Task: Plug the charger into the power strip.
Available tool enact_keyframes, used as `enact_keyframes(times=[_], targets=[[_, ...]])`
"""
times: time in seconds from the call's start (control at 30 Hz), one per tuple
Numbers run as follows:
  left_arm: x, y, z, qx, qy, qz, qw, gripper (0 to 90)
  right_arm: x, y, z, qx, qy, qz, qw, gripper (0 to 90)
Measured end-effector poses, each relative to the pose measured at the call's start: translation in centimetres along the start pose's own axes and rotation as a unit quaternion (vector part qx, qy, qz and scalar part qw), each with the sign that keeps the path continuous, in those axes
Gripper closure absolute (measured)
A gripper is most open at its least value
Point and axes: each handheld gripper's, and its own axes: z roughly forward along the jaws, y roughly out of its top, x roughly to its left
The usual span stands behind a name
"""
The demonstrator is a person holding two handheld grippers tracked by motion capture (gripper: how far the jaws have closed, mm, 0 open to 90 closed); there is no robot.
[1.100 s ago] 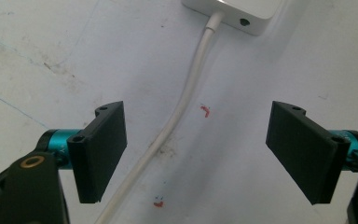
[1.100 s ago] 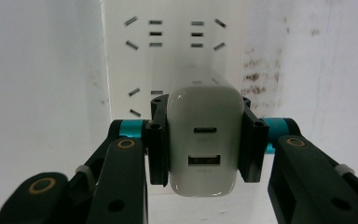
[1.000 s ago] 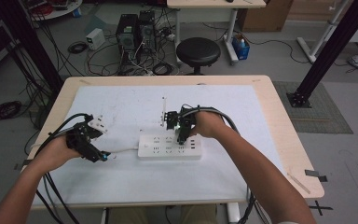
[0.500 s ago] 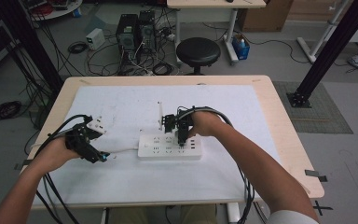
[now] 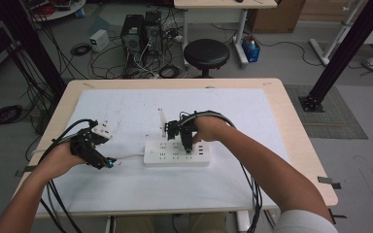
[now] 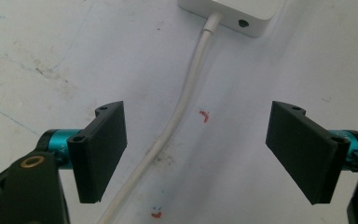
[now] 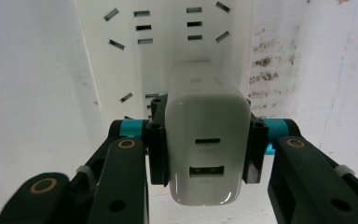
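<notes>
So my right hand-held gripper (image 7: 207,154) is clamped on a white USB charger (image 7: 207,140), sitting right over the white power strip (image 5: 176,153) in the middle of the bench (image 5: 281,121). My guess is the step in hand is plugging it in, so: keep the charger square to the strip, line the prongs with one set of slots, then press straight down, no wobble. The left hand-held gripper (image 6: 200,149) has its jaws apart, straddling the strip's cord (image 6: 177,116) without touching. I'd pinch that cord so the strip can't slide.

Charger (image 7: 208,140) above power strip (image 5: 176,153)
</notes>
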Motion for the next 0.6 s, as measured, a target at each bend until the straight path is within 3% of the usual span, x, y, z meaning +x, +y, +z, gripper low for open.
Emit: enact_keyframes(times=[0.23,0.4,0.6], targets=[[-0.08,0.08,0.45,-0.004,-0.006,0.002,1.0000,20.4,-0.41,-0.33,0.21,-0.016,0.016,0.011,0.9997,62.4],[-0.11,0.19,0.23,-0.007,-0.004,0.004,1.0000,20.4,-0.25,-0.26,0.28,-0.014,0.012,0.013,0.9997,62.3],[-0.29,0.15,0.12,-0.011,-0.002,0.000,0.9999,20.4,-0.03,-0.67,0.50,-0.031,0.002,0.011,0.9995,61.8]])
